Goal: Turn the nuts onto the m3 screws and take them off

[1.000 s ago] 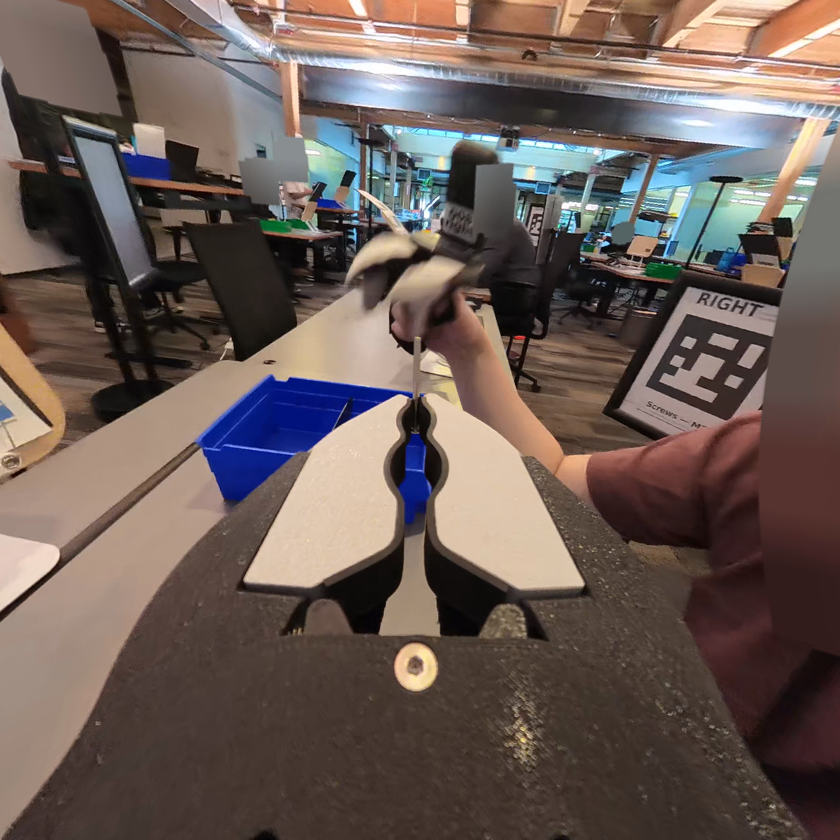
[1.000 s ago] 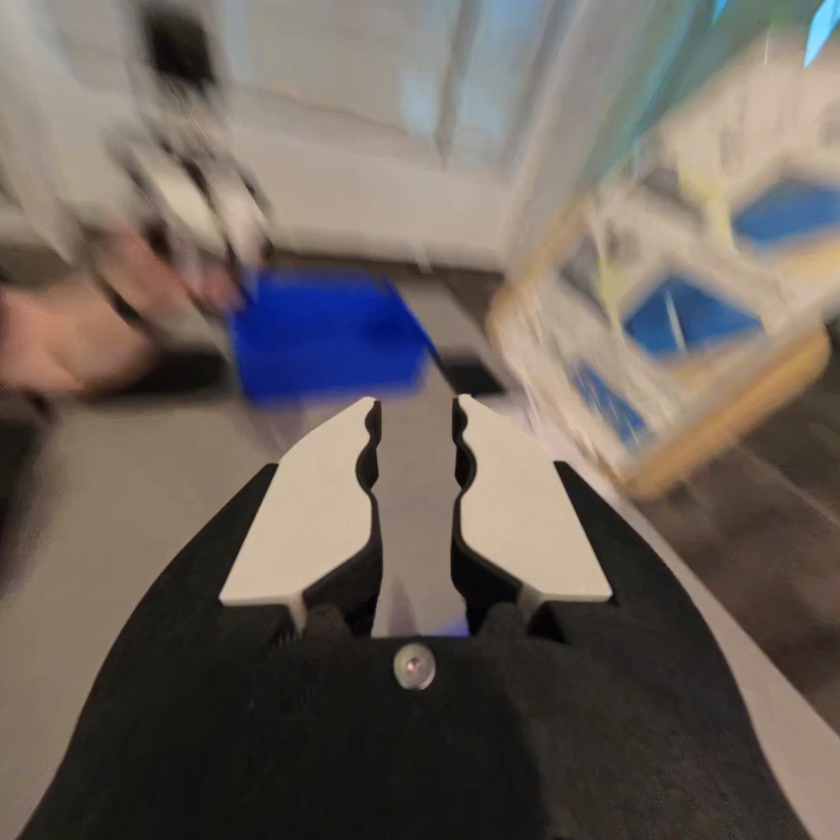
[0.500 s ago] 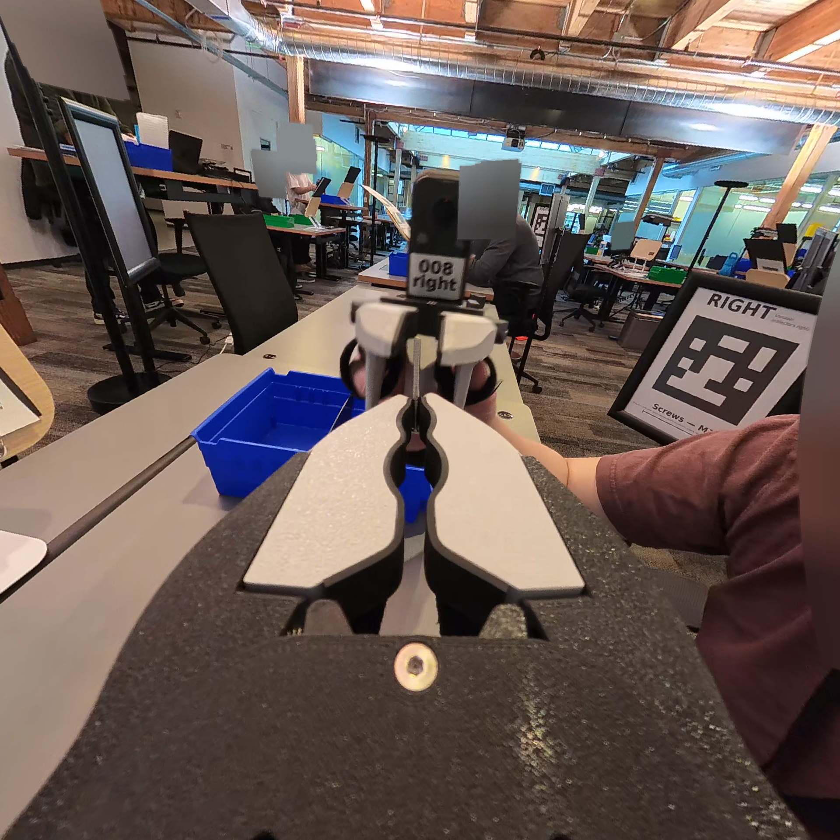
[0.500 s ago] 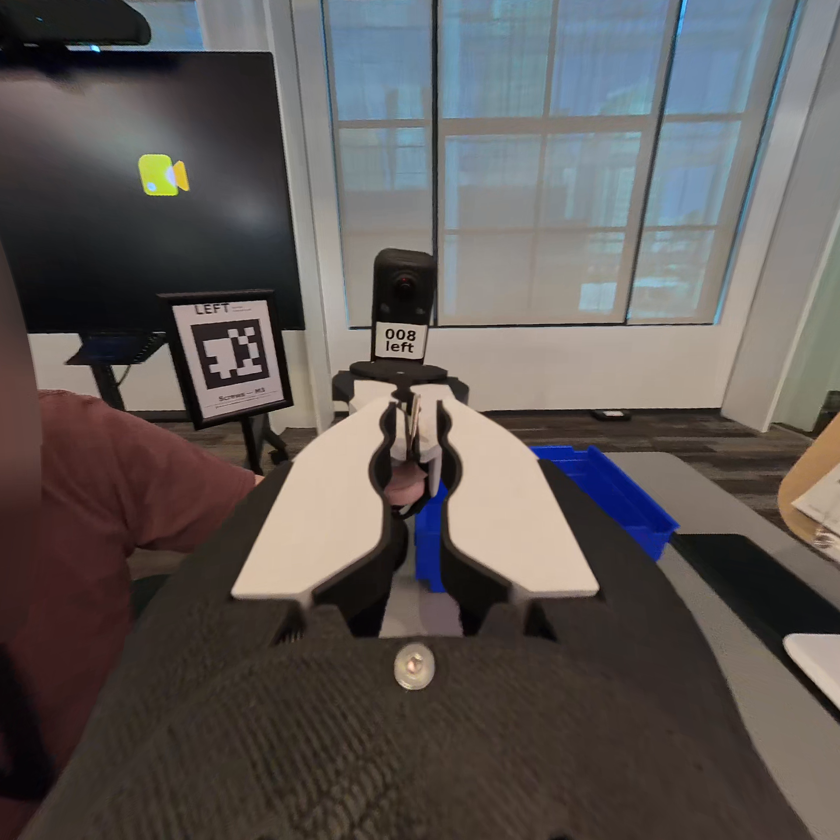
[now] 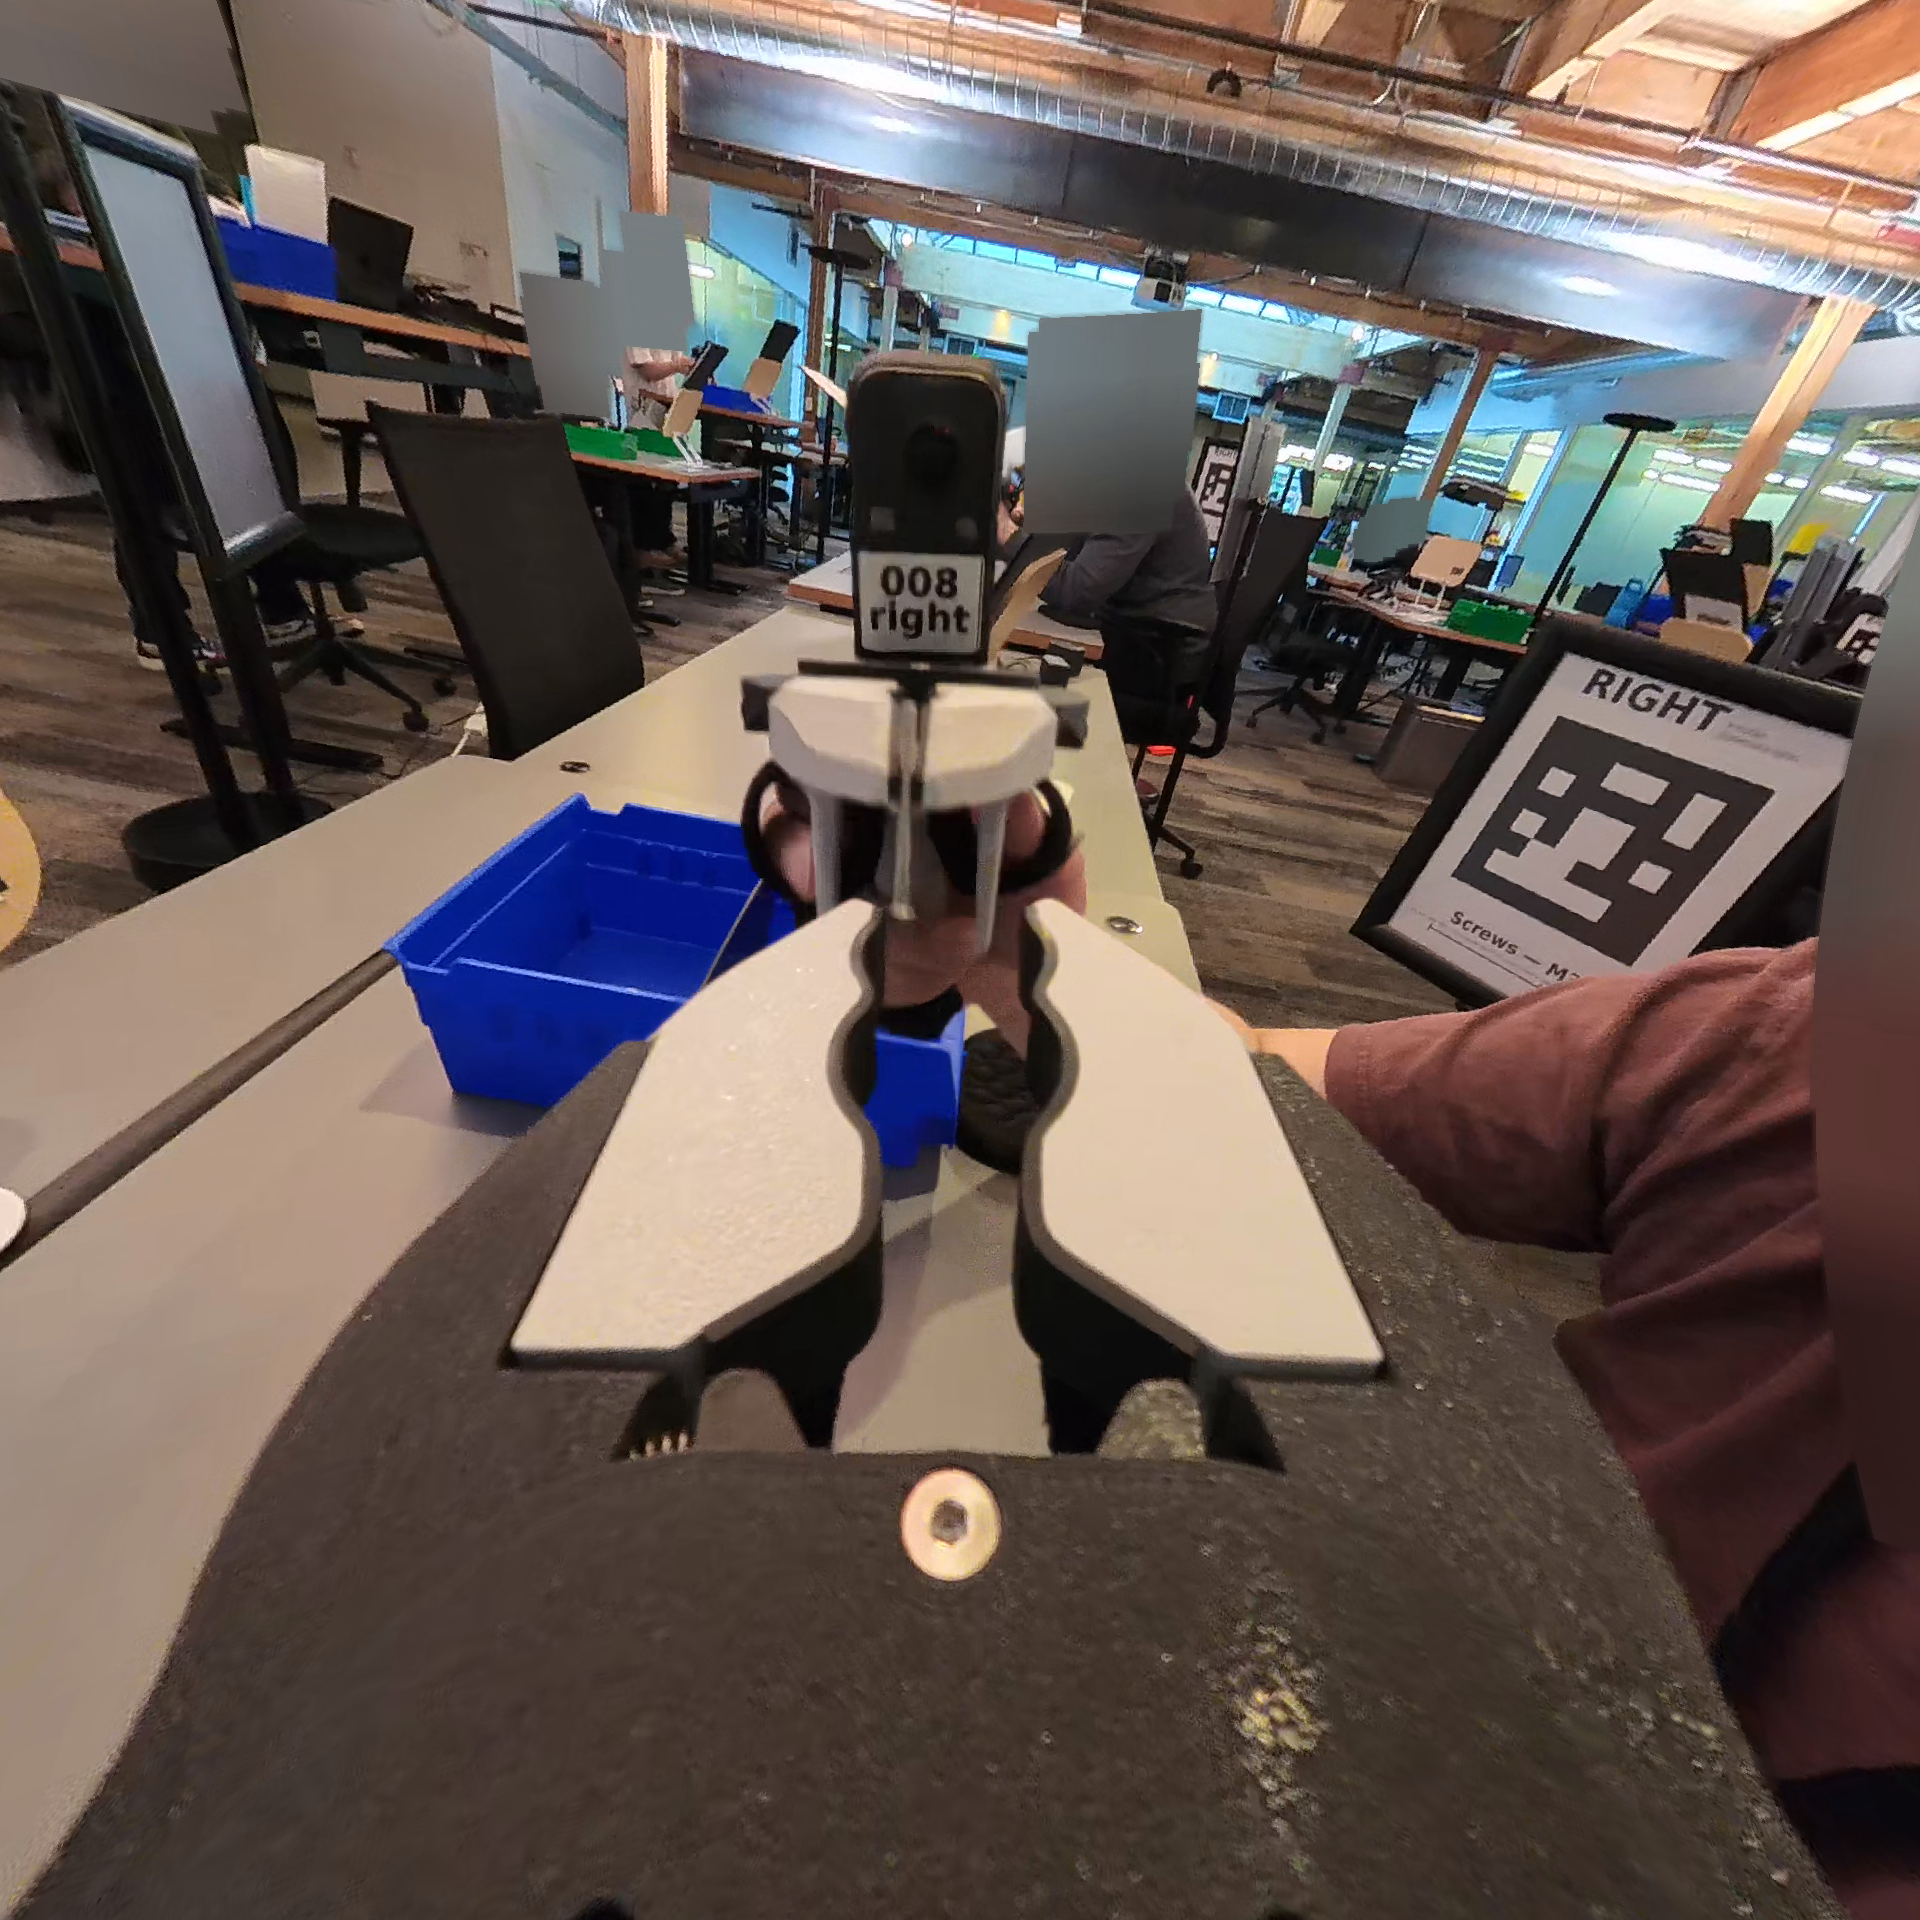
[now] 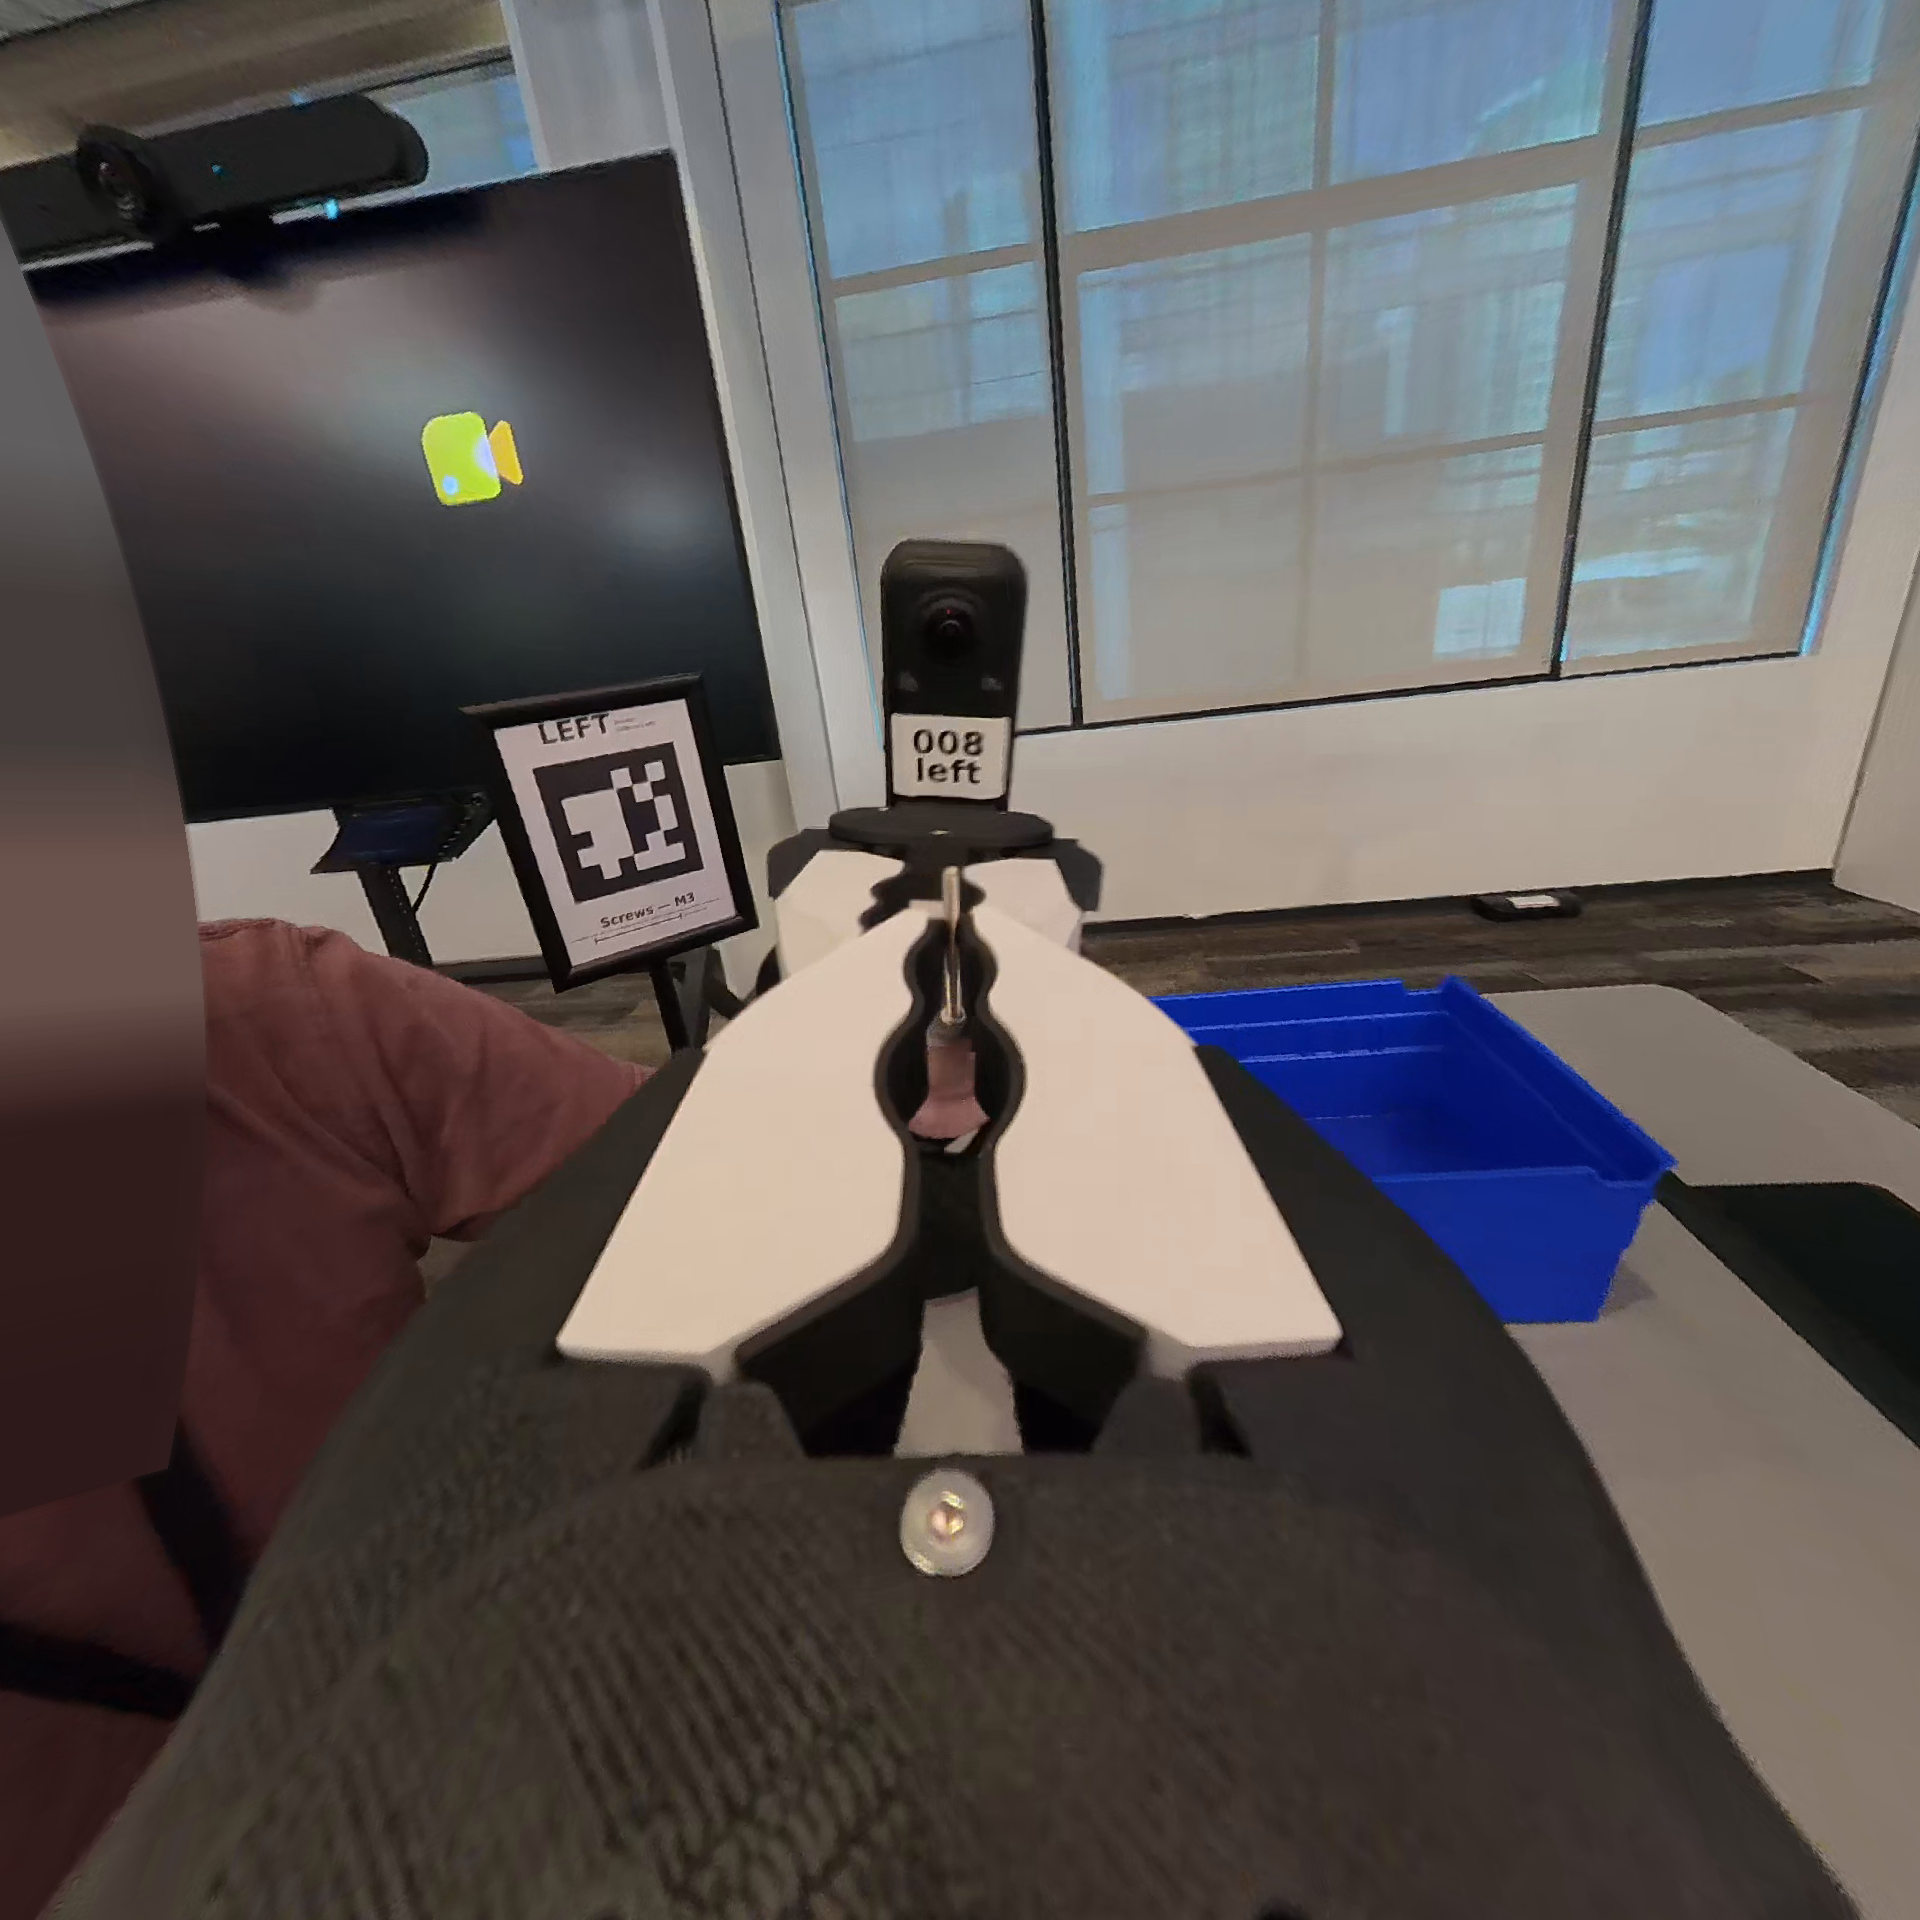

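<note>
A thin metal M3 screw (image 6: 950, 961) is clamped between the tips of my right gripper (image 6: 951, 930), which is shut on it. A thicker end of the screw sits inside the jaw hollow; I cannot tell whether it is a nut or the head. In the left wrist view the right gripper (image 5: 902, 795) faces me and holds the screw (image 5: 900, 852) upright, its lower end at my left gripper's tips. My left gripper (image 5: 948, 920) is open and holds nothing. It also shows in the right wrist view (image 6: 935, 883), just behind the screw.
A blue bin (image 5: 582, 956) stands on the grey table (image 5: 208, 1039), below and beside both grippers; it also shows in the right wrist view (image 6: 1455, 1122). A black mat (image 6: 1818, 1236) lies past it. Framed marker signs (image 5: 1621, 821) (image 6: 623, 821) stand at either side. A maroon sleeve (image 5: 1558, 1122) is close by. The tips of both grippers are at nearly the same place.
The right gripper swung round to face the left one and shut on the screw. The left gripper, shut on that screw before, has opened and let it go.
</note>
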`<state>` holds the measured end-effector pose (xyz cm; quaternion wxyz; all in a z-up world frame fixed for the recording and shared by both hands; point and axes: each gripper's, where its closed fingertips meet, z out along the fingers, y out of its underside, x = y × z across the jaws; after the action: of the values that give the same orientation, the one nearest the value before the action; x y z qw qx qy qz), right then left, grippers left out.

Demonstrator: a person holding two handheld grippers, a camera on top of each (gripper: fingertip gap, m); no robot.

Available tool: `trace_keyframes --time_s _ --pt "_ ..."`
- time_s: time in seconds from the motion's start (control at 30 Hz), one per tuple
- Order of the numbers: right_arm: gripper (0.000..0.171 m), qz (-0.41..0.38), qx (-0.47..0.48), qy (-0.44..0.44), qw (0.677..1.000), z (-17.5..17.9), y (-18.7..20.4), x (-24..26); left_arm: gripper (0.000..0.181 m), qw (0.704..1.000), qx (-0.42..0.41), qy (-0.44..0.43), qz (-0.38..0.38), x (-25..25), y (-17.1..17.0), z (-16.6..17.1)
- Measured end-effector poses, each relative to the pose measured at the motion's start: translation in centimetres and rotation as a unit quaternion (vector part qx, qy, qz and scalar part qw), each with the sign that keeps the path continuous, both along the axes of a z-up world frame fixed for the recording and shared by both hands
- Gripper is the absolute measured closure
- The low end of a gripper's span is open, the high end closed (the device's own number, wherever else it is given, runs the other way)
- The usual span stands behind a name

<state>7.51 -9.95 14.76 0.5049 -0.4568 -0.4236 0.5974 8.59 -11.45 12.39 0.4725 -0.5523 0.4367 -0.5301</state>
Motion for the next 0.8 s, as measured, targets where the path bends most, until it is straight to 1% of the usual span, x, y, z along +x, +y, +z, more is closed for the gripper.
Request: trace_keyframes --time_s 0.07,0.1,0.13,0.17,0.2,0.23,0.27,0.3,0.33,0.37,0.43,0.5,0.53,0.63,0.7,0.8 --pt "0.168 -0.026 -0.013 -0.011 0.999 0.5 1.4 1.9 0.151 1.0 0.005 0.008 0.011 -0.2 0.2 0.0" --pt "0.168 -0.056 -0.016 -0.033 0.998 0.4 2.6 3.5 0.151 1.0 0.008 0.012 0.019 -0.4 0.4 0.1" --pt "0.168 -0.099 -0.017 -0.062 0.993 0.1 4.2 5.7 0.151 0.999 0.011 0.016 0.027 -0.7 0.5 0.2" --pt "0.168 -0.17 -0.017 -0.102 0.98 -0.9 6.6 8.4 0.152 0.999 0.015 0.021 0.036 -0.9 0.7 0.3" --pt "0.168 -0.269 -0.023 -0.163 0.949 -2.8 9.9 12.0 0.153 0.998 0.018 0.029 0.049 -1.2 1.0 0.3" --pt "0.168 -0.37 -0.033 -0.236 0.898 -5.5 13.1 16.3 0.155 0.997 0.023 0.042 0.066 -1.4 1.4 0.1" --pt "0.168 -0.453 -0.051 -0.307 0.835 -8.3 15.6 20.7 0.155 0.994 0.029 0.059 0.083 -1.6 1.9 -0.3" --pt "0.168 -0.504 -0.078 -0.368 0.778 -11.0 17.2 24.4 0.156 0.992 0.032 0.076 0.094 -1.8 2.2 -0.6" --pt "0.168 -0.523 -0.107 -0.412 0.738 -13.5 18.1 26.9 0.156 0.99 0.031 0.092 0.099 -1.9 2.3 -1.0" --pt "0.167 -0.528 -0.137 -0.438 0.714 -15.5 18.7 28.4 0.156 0.989 0.027 0.107 0.1 -1.9 2.4 -1.4" --pt "0.167 -0.517 -0.2 -0.476 0.683 -18.9 19.0 29.7 0.156 0.986 0.013 0.133 0.096 -1.8 2.4 -2.3" --pt "0.166 -0.507 -0.247 -0.508 0.651 -21.4 18.9 30.4 0.156 0.985 0.006 0.147 0.092 -1.7 2.3 -2.8" --pt "0.166 -0.497 -0.268 -0.52 0.641 -22.5 18.6 30.4 0.156 0.985 0.007 0.149 0.091 -1.6 2.3 -2.9" --pt "0.166 -0.467 -0.312 -0.549 0.619 -24.8 17.8 30.5 0.157 0.983 0.004 0.158 0.09 -1.4 2.4 -3.4" --pt "0.166 -0.466 -0.325 -0.558 0.605 -25.5 17.6 30.9 0.157 0.983 -0.001 0.162 0.09 -1.4 2.6 -3.6" --pt "0.166 -0.467 -0.332 -0.553 0.605 -25.7 17.6 31.2 0.157 0.984 -0.009 0.157 0.089 -1.5 2.7 -3.5"
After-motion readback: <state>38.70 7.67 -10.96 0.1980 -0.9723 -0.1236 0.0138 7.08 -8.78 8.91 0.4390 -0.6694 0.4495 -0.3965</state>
